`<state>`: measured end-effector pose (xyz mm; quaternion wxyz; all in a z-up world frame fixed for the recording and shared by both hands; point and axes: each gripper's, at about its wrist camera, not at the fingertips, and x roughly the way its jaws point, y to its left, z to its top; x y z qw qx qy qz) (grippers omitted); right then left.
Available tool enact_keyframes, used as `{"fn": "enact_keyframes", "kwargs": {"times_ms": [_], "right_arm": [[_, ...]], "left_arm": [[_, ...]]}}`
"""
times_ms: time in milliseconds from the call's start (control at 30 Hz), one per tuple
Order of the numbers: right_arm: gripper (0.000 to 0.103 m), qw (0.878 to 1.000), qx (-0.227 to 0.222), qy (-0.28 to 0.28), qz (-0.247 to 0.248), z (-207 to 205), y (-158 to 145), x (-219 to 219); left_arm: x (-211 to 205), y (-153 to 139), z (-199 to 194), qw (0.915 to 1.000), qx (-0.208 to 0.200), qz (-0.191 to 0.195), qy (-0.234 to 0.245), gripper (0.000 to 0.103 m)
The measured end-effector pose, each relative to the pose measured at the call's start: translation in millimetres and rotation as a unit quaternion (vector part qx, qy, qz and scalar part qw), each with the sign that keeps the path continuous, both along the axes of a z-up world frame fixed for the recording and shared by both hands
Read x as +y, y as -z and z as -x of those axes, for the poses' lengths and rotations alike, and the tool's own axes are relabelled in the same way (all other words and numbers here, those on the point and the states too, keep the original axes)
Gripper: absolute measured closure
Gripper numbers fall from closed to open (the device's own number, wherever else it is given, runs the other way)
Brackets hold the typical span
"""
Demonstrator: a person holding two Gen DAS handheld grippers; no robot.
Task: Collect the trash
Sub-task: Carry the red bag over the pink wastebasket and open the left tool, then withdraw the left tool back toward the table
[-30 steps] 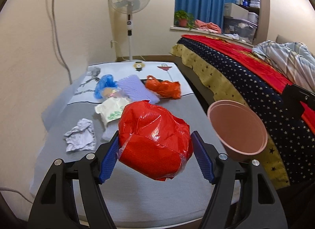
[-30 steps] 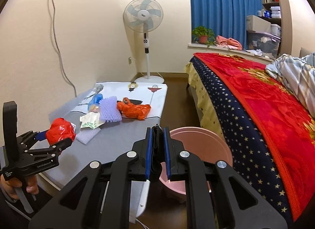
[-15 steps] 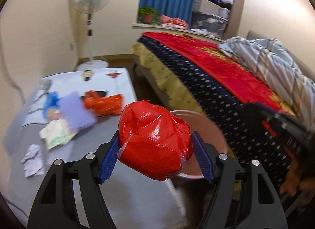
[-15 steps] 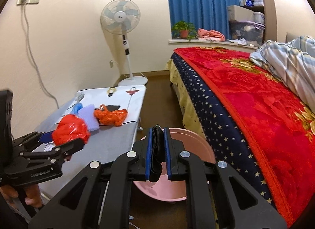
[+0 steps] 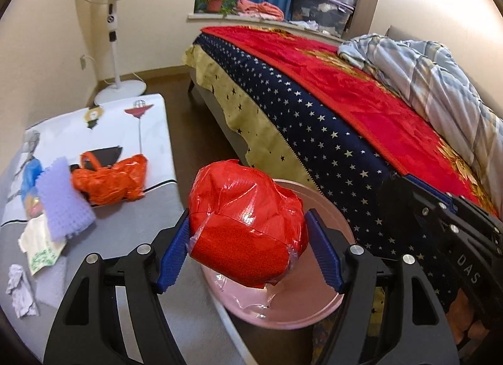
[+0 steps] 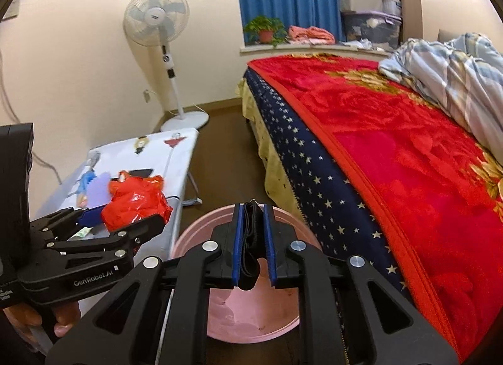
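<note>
The left hand-held gripper (image 5: 248,245) is clamping a red crumpled plastic bag (image 5: 246,223) between its blue pads, holding it in the air over the pink bin (image 5: 298,308) standing on the floor between the counter (image 5: 103,274) and the bed (image 5: 345,132). The right hand-held gripper (image 6: 253,239) is pinching a black strap (image 6: 251,248) above the same bin. An orange bag (image 5: 110,181), a purple foam sheet (image 5: 61,198) and crumpled paper (image 5: 20,289) are lying on the counter.

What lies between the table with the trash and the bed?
In the right wrist view, the pink basin stands on the brown floor between the table and the bed; farther back, the floor is bare.
</note>
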<state>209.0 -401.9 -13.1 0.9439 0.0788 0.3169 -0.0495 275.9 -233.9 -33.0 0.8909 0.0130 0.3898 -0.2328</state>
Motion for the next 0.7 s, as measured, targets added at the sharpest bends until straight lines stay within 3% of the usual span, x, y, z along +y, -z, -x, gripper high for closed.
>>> {"fn": "enact_keyframes", "kwargs": {"times_ms": [233, 333, 400, 467, 700], "right_arm": [[0.088, 0.999, 0.018, 0.013, -0.036, -18.1, 14.3, -21.6], [0.086, 0.999, 0.022, 0.019, -0.033, -25.9, 19.2, -27.0], [0.075, 0.999, 0.027, 0.021, -0.033, -29.5, 22.2, -29.0], [0.05, 0.999, 0.024, 0.026, -0.027, -29.7, 22.6, -29.1], [0.038, 1.0, 0.019, 0.015, 0.005, -25.8, 17.7, -19.0]], "left_arm": [[-16.2, 15.3, -25.8, 0.9998, 0.019, 0.0, 0.004, 0.033], [-17.6, 19.6, -31.2, 0.9997, 0.022, 0.002, 0.0, 0.026], [-16.6, 21.3, -34.1, 0.9997, 0.019, 0.0, -0.013, 0.014], [-15.1, 22.2, -37.3, 0.9996, 0.013, -0.005, -0.025, 0.012], [-6.2, 21.5, -46.1, 0.9987, 0.017, -0.014, -0.046, 0.01]]}}
